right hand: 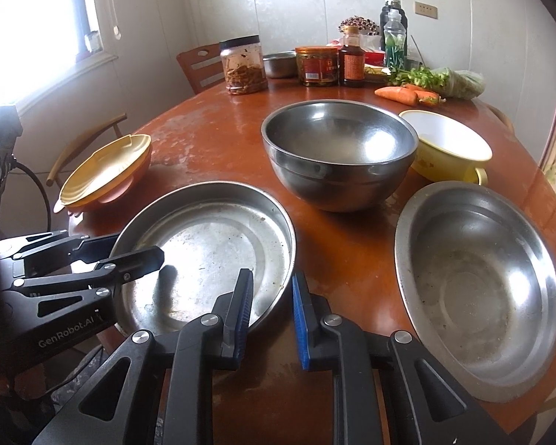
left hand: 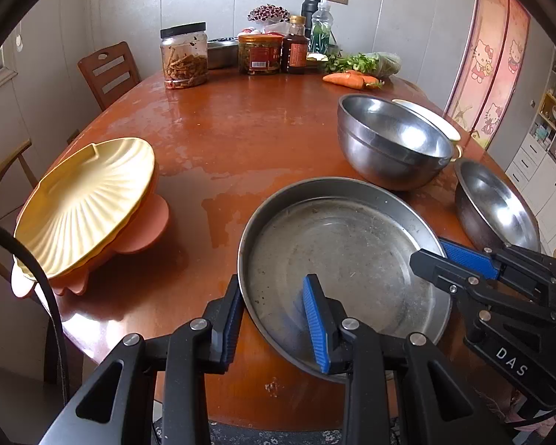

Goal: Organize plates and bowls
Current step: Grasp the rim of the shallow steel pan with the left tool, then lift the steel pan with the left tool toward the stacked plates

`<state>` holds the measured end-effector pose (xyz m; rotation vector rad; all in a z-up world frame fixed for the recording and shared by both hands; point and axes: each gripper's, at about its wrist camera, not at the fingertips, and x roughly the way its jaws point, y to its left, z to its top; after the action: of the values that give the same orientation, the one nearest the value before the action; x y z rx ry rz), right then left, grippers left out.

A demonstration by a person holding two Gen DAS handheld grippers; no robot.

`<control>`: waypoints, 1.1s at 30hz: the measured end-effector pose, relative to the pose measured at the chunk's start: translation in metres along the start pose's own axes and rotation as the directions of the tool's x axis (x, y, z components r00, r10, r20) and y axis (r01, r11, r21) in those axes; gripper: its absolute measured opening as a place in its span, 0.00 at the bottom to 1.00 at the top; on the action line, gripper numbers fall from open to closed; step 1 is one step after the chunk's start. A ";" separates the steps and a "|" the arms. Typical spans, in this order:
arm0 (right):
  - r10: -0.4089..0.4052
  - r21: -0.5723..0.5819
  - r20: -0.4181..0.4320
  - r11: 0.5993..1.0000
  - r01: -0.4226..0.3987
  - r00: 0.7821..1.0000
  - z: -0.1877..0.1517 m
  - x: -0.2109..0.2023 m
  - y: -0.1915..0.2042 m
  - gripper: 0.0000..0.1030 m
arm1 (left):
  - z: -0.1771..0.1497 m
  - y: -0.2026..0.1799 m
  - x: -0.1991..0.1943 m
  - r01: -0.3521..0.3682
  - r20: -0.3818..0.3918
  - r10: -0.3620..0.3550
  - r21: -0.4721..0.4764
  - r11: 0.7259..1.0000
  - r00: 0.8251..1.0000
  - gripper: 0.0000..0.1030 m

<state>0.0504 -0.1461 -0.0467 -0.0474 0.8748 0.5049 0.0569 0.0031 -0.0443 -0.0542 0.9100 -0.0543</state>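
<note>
- Plainly, the risk sits at the rim: both hand-held grippers straddle the near edge of the shallow steel pan, which overhangs the worktop edge, so an uneven lift could tip it off.
- Slick metal under narrow pads may slip, I judge.
- Left hand-held gripper angles downward, one finger outside the rim and one inside; jaws narrow, though I cannot tell whether the pads press.
- Right hand-held gripper angles downward too, pinched onto the pan's right rim.
- Nearby stand the deep steel bowl, the wide steel bowl and the yellow shell plate stacked on orange ones.
</note>
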 end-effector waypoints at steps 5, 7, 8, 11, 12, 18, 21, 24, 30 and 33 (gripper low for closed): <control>0.009 -0.007 0.013 1.000 -0.009 1.000 0.001 -0.004 0.003 0.21 | 0.002 0.002 -0.010 -0.003 0.020 0.003 -0.012 1.000 1.000 0.32; 0.013 -0.003 0.021 1.000 -0.013 1.000 0.003 -0.007 0.005 0.21 | 0.002 0.003 -0.014 -0.005 0.025 0.005 -0.014 1.000 1.000 0.32; 0.014 -0.004 0.025 1.000 -0.014 1.000 0.003 -0.008 0.005 0.21 | 0.002 0.004 -0.016 -0.004 0.029 0.004 -0.016 1.000 1.000 0.32; 0.011 -0.007 0.035 1.000 -0.011 0.999 0.005 -0.011 0.008 0.21 | 0.002 0.004 -0.023 -0.010 0.042 0.011 -0.017 1.000 0.999 0.32; 0.012 -0.008 0.040 1.000 -0.012 0.999 0.006 -0.012 0.008 0.21 | 0.002 0.004 -0.025 -0.010 0.046 0.011 -0.018 1.000 0.999 0.32; 0.017 -0.019 0.060 1.000 -0.016 0.998 0.011 -0.019 0.013 0.21 | 0.005 0.008 -0.038 -0.017 0.073 0.019 -0.029 0.999 0.997 0.32; 0.021 -0.024 0.066 1.000 -0.019 0.998 0.014 -0.021 0.016 0.21 | 0.006 0.011 -0.042 -0.019 0.084 0.022 -0.036 0.999 0.996 0.32; 0.025 -0.031 0.074 0.999 -0.023 0.997 0.016 -0.024 0.019 0.21 | 0.009 0.015 -0.045 -0.021 0.094 0.025 -0.043 0.999 0.995 0.32; 0.034 -0.051 0.091 0.998 -0.029 0.995 0.025 -0.026 0.028 0.21 | 0.012 0.024 -0.052 -0.027 0.110 0.034 -0.065 0.998 0.993 0.32; 0.041 -0.061 0.099 0.998 -0.035 0.994 0.030 -0.026 0.033 0.21 | 0.014 0.031 -0.055 -0.033 0.123 0.043 -0.077 0.996 0.991 0.32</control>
<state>0.0439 -0.1203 -0.0029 -0.0593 0.7641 0.5639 0.0357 0.0379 0.0054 -0.1086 0.7876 0.0186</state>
